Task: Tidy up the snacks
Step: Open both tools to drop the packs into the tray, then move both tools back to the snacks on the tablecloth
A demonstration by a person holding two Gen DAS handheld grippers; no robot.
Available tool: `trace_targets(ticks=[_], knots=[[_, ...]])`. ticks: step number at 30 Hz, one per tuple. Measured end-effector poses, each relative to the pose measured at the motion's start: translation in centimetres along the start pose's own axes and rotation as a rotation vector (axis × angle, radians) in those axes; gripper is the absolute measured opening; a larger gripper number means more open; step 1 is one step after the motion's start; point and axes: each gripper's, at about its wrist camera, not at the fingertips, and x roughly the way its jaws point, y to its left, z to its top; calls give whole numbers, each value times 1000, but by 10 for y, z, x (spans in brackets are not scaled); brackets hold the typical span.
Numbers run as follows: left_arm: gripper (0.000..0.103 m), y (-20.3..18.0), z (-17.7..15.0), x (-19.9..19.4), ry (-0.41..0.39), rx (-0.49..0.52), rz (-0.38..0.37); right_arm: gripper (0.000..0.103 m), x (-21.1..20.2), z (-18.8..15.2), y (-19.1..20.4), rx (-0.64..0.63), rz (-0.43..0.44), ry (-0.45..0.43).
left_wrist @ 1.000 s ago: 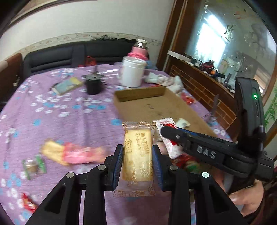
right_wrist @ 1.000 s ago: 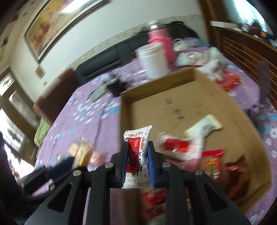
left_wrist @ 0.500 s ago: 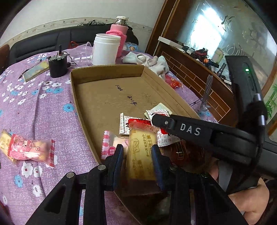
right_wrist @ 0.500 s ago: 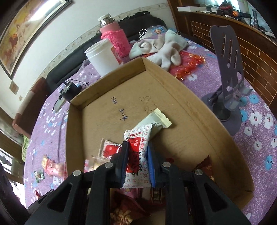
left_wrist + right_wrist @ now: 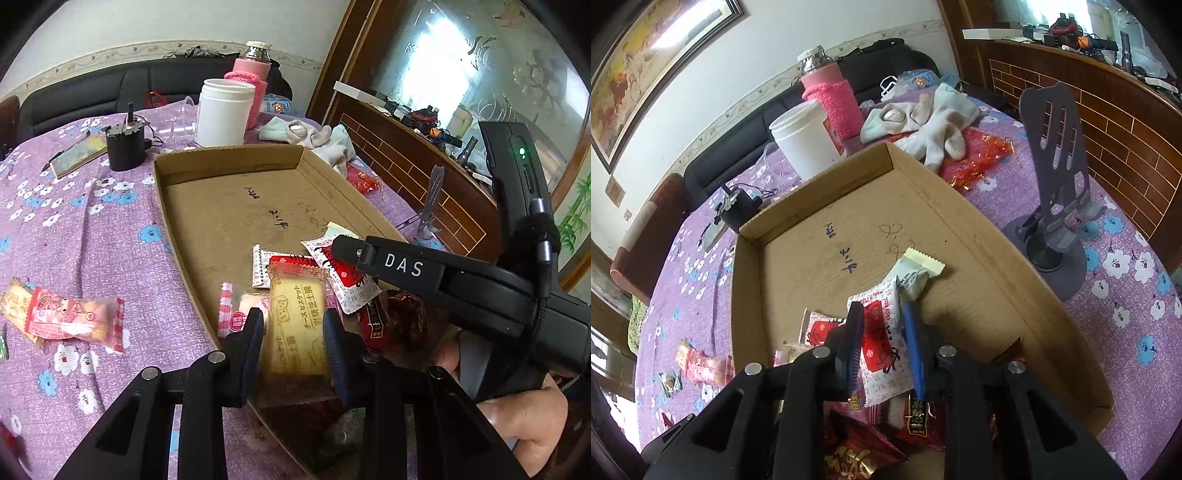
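My left gripper (image 5: 293, 334) is clamped on a yellow biscuit packet (image 5: 297, 325), low in the frame over the near end of the cardboard tray (image 5: 177, 229). My right gripper (image 5: 882, 341) pinches a red-and-white sachet (image 5: 884, 336) above the snack pile at lower centre of that tray (image 5: 1008, 258).

The right hand-held gripper (image 5: 882, 345) clasps a red-and-white packet (image 5: 882, 339) (over the cardboard tray (image 5: 960, 206)).
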Motion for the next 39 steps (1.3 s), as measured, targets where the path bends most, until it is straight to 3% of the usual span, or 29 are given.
trace_targets(ticks=[9, 20, 28, 31, 36, 39], knots=[[34, 12, -6, -21, -10, -22, 13, 25, -23, -1, 17, -50, 64, -104], [35, 63, -29, -67, -29, -139, 97, 26, -27, -19, 60, -203, 132, -111], [36, 127, -73, -148, -105, -300, 290, 26, -29, -29, 73, -242, 161, -120], [53, 149, -92, -166, -118, -365, 399, 26, -29, -32, 78, -255, 173, -109], [54, 180, -107, -156, -68, -512, 385, 26, -32, -38, 85, -280, 180, -114], [54, 183, -106, -141, -32, -547, 413, 26, -33, -37, 84, -275, 186, -115]])
